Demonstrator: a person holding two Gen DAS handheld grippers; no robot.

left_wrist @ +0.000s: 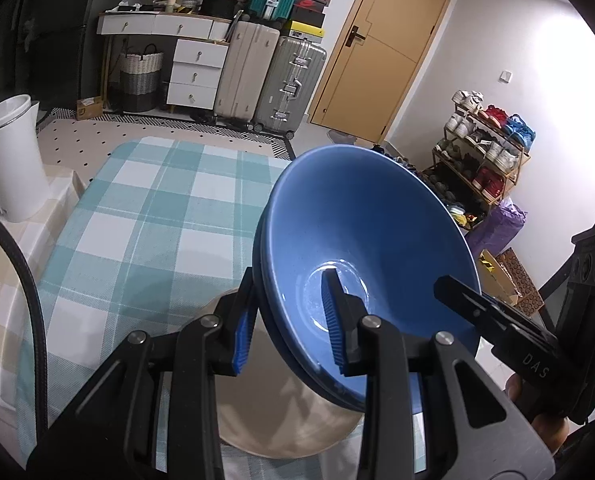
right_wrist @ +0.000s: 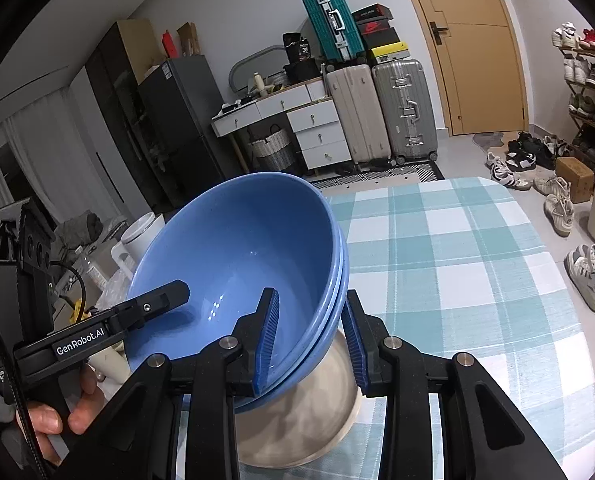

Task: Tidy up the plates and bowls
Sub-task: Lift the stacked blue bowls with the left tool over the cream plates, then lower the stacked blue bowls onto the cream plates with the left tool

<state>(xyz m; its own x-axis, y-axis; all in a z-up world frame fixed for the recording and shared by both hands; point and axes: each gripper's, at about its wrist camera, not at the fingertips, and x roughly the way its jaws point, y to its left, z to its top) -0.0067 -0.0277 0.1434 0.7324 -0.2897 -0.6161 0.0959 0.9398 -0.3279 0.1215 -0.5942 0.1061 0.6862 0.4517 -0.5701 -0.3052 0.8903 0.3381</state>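
Stacked blue bowls point(left_wrist: 361, 236) pinched at opposite rims by left gripper point(left_wrist: 289, 320) and right gripper point(right_wrist: 311, 344), above beige plate point(right_wrist: 309, 420) on checked worktop point(right_wrist: 457, 260). White kettle point(left_wrist: 13, 160) at 9 o'clock, left view only; fridge point(right_wrist: 181, 120) at 11 o'clock, right view only.

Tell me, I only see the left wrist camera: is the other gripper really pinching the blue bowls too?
Observer: Yes. The right gripper has one blue pad inside the blue bowls and one outside the rim.
Operator: What's on the floor over there?
Observer: Loose sneakers lie beside the table.
Operator: Can you see my side?
Observer: Yes, the left gripper has GenRobot.AI written along its side.
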